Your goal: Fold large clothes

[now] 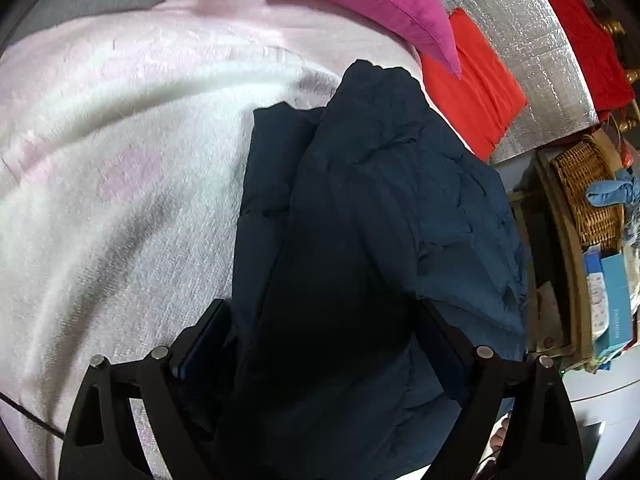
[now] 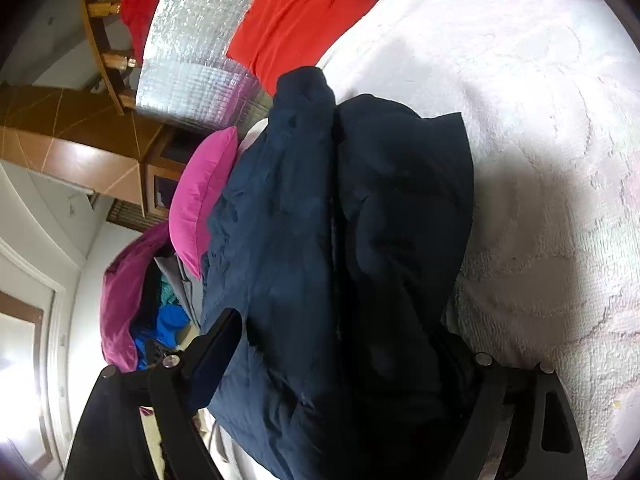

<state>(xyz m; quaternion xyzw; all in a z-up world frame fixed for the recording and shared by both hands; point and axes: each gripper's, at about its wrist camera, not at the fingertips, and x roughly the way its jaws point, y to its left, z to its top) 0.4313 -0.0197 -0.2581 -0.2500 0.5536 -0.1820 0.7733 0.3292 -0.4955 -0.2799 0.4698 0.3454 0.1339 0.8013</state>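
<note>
A large dark navy padded jacket (image 1: 360, 200) lies bunched and partly folded on a pale pink fleece blanket (image 1: 120, 140). It also shows in the right wrist view (image 2: 340, 220). My left gripper (image 1: 320, 320) has thick folds of the jacket between its black fingers (image 1: 208, 332), which stand wide apart around the cloth. My right gripper (image 2: 340, 336) likewise has the jacket bunched between its spread fingers (image 2: 218, 344). The fingertips on the inner sides are hidden by fabric.
A magenta pillow (image 1: 360, 4) and a red pillow (image 1: 472, 84) lie at the bed's head against a silver foil panel (image 1: 532, 52). A wicker basket (image 1: 588, 192) and boxes stand beside the bed. A pile of clothes (image 2: 160, 320) sits off the bed's edge.
</note>
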